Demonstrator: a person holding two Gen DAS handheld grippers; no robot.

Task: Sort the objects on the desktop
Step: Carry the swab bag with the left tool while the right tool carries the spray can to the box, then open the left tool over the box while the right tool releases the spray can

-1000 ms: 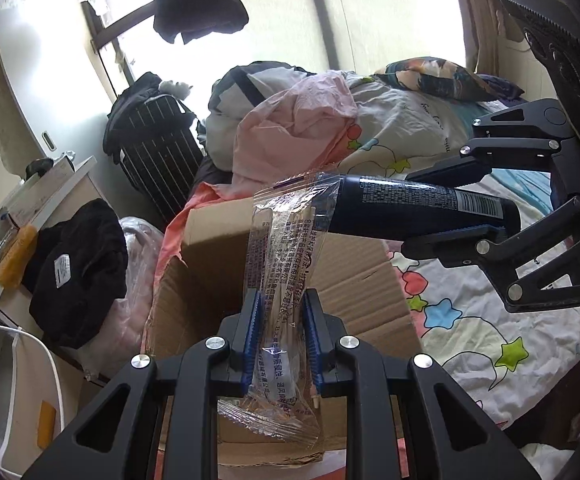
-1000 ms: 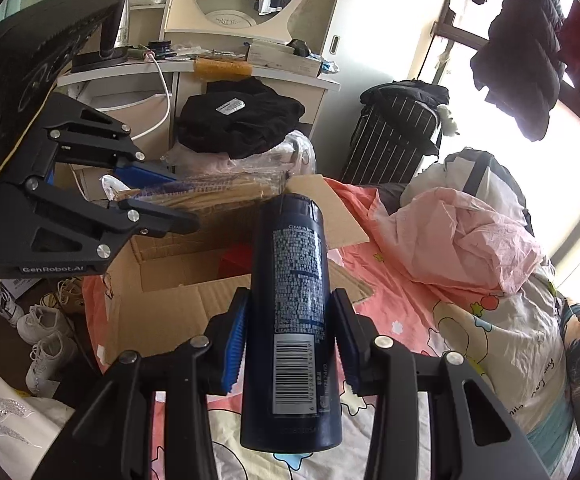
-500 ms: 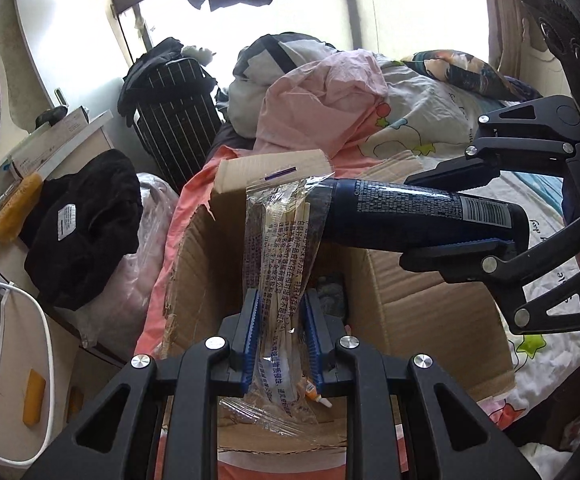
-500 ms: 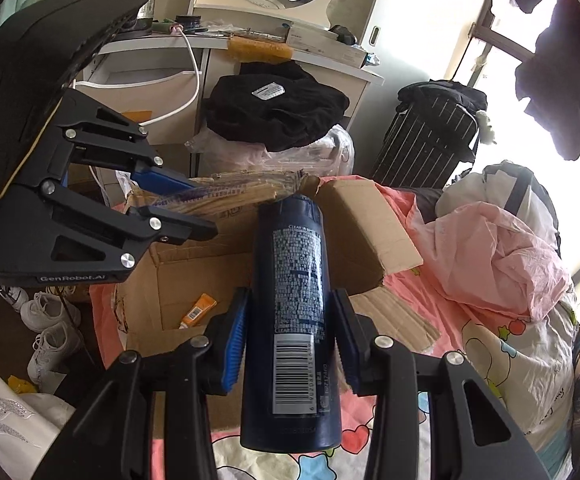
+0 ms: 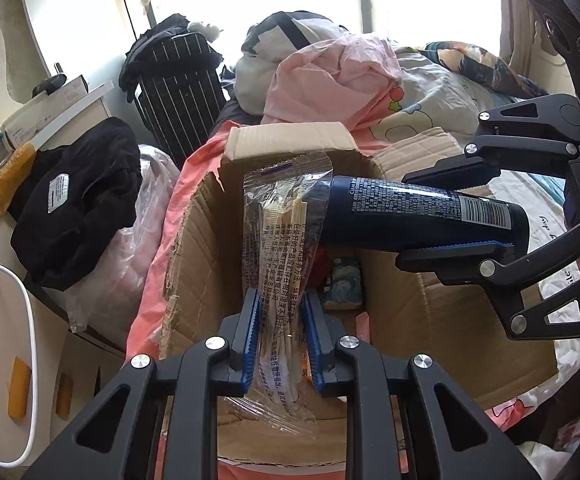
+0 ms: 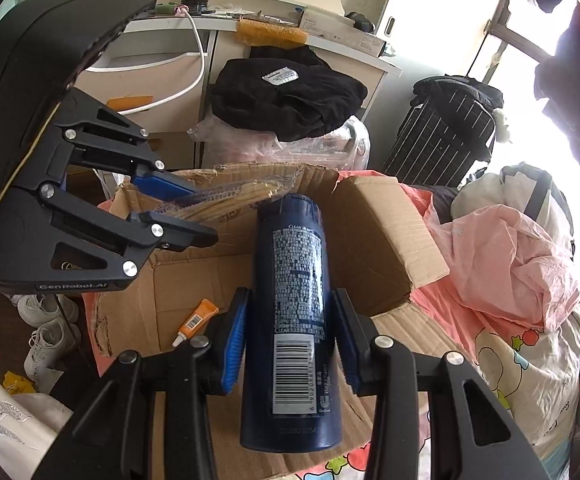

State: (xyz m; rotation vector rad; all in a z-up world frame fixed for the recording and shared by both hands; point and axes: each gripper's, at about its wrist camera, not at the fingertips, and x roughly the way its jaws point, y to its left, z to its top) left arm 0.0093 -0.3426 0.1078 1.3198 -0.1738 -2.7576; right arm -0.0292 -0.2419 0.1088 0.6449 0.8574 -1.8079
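Observation:
My left gripper [image 5: 279, 308] is shut on a clear plastic packet of wooden chopsticks [image 5: 281, 240], held upright over the open cardboard box [image 5: 194, 248]. My right gripper [image 6: 290, 312] is shut on a dark blue shampoo bottle [image 6: 294, 300], also held over the cardboard box [image 6: 382, 232]. The bottle [image 5: 418, 216] comes in from the right in the left wrist view, its top behind the packet. The packet [image 6: 230, 196] and left gripper [image 6: 186, 208] show at the left of the right wrist view. Inside the box lie an orange tube [image 6: 194, 320] and a blue patterned item [image 5: 344, 284].
The box sits on a bed with pink sheet [image 5: 162, 240] and piled bedding [image 6: 510, 256]. A black garment [image 5: 74, 200] lies on a bagged pile beside a white desk [image 6: 218, 36]. A striped black suitcase [image 6: 446, 128] stands by the window. White shoes [image 6: 46, 320] are on the floor.
Both grippers have moved forward and tilted down over the box with their objects still held. The inside of the box, with the tube and blue item, has come into view.

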